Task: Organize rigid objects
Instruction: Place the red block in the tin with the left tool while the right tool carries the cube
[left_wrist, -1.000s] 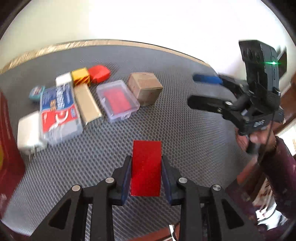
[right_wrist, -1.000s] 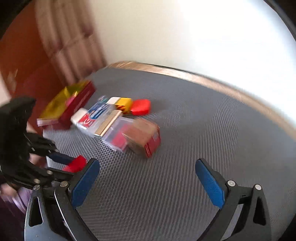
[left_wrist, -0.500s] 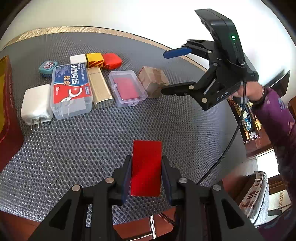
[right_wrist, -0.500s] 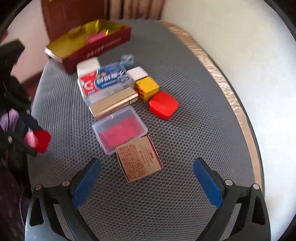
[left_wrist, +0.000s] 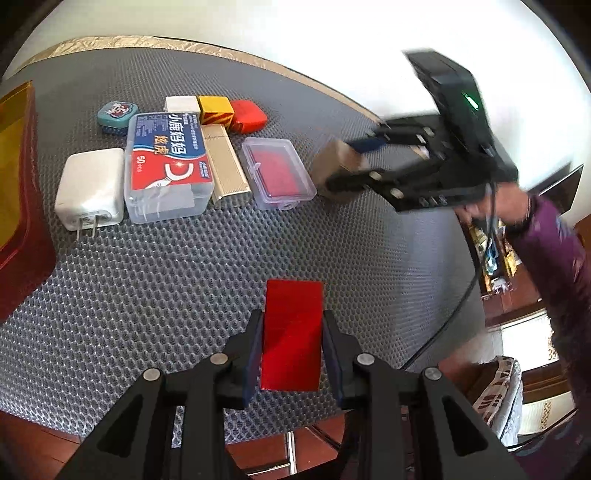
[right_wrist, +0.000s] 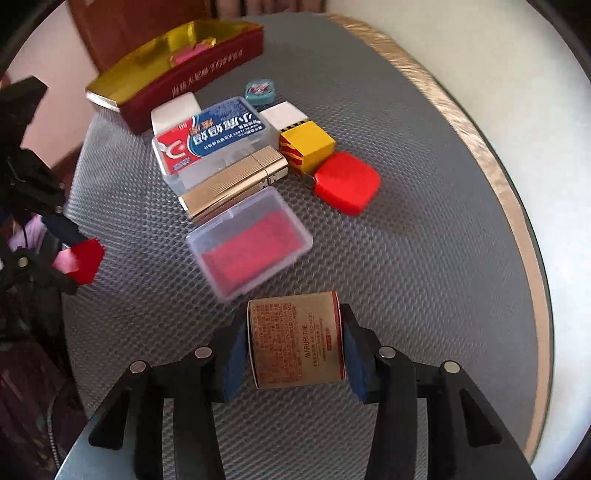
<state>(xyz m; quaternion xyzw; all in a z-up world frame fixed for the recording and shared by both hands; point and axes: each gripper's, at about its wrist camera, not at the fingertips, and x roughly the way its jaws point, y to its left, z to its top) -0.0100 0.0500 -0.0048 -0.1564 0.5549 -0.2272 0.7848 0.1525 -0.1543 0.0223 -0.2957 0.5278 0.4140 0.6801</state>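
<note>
Clamping a red card (left_wrist: 291, 339), left gripper (left_wrist: 291, 354); right gripper (right_wrist: 295, 350) pinches brown box (right_wrist: 295, 339).

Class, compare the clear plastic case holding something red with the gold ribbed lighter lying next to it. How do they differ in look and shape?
The clear plastic case is see-through, so its red contents show; the gold ribbed lighter is opaque, shiny metal. The case is broad and flat with smooth walls; the lighter is slim, long and grooved along its length. Both lie flat, side by side, on the grey mat, and no claw holds either.
</note>
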